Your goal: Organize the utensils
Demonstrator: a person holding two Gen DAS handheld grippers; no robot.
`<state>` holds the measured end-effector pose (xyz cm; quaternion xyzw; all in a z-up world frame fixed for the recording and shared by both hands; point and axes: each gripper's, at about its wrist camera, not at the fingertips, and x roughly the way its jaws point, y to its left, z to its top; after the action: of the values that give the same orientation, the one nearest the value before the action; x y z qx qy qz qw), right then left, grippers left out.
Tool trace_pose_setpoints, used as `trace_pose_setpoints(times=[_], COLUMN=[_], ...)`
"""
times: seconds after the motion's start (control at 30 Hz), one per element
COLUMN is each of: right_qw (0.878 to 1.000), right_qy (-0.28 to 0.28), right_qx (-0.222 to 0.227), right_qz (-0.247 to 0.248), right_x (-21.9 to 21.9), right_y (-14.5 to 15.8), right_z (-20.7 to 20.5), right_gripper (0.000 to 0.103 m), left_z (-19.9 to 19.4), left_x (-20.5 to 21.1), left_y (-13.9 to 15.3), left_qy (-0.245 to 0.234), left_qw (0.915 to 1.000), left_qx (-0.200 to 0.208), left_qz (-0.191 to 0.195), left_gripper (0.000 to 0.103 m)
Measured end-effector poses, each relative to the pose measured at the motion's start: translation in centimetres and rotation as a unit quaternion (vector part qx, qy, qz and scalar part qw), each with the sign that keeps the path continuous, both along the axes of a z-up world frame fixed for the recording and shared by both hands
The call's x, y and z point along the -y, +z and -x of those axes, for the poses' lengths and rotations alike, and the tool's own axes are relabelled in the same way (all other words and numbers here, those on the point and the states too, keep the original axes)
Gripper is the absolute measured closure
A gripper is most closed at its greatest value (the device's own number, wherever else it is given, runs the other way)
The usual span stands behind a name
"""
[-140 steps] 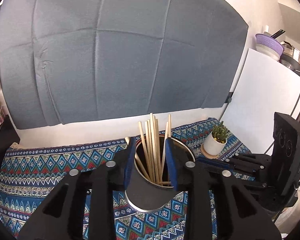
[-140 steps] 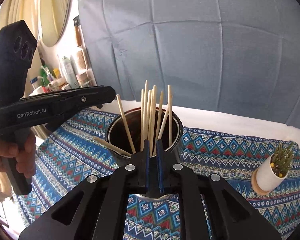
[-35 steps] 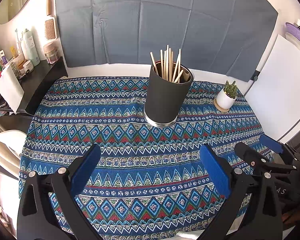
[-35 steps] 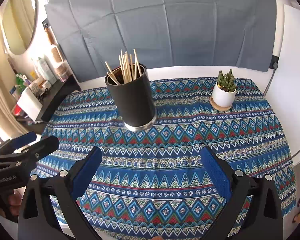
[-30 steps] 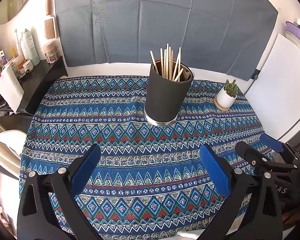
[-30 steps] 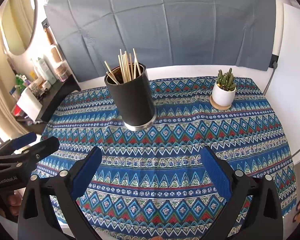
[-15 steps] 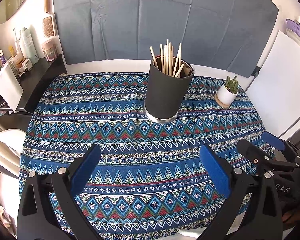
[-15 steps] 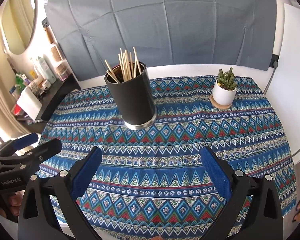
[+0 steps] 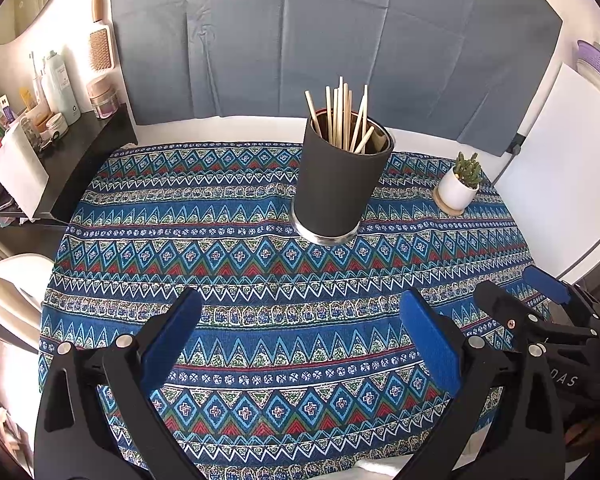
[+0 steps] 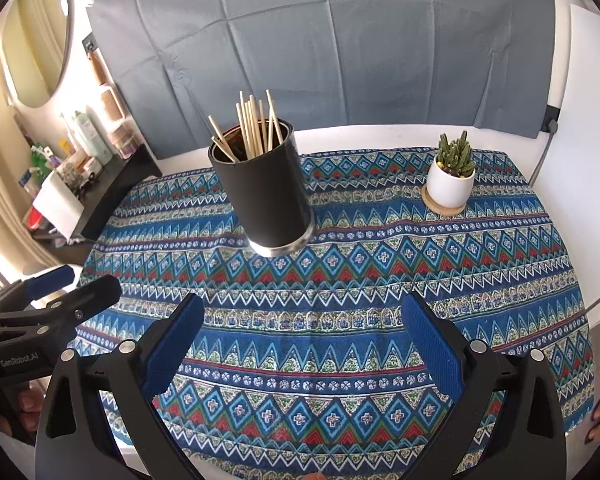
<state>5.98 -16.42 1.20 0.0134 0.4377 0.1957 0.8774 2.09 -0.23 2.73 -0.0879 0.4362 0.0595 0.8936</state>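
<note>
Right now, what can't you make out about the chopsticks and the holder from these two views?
- Chopsticks: lower ends hidden inside the black holder in both views; the overlapping bunch defeats an exact count.
- Holder's far side: turned away from both cameras.
- Tablecloth near edge: covered by the left claw and the right claw.

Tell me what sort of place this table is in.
Probably a lived-in home room, not a lab: a patterned tablecloth with a chopstick holder and potted cactus, toiletry bottles on a side shelf, and a round mirror on the wall.
</note>
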Motion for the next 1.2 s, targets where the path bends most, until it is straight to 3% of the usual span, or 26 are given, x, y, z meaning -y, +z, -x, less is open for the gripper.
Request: trace_pose_setpoints(times=[1.2], right_qw=[1.0], right_qy=[0.001], right_qx=[-0.006], right_qz=[0.003], right_x=[-0.21], right_y=[-0.41], right_z=[-0.7], right_gripper=[0.008], left_z=[-0.82], left_x=[-0.49], left_y=[-0.48], left_qy=[-0.003], left_qw=[0.9998], left_qx=[-0.014], left_qz=[0.015], left_gripper=[0.006])
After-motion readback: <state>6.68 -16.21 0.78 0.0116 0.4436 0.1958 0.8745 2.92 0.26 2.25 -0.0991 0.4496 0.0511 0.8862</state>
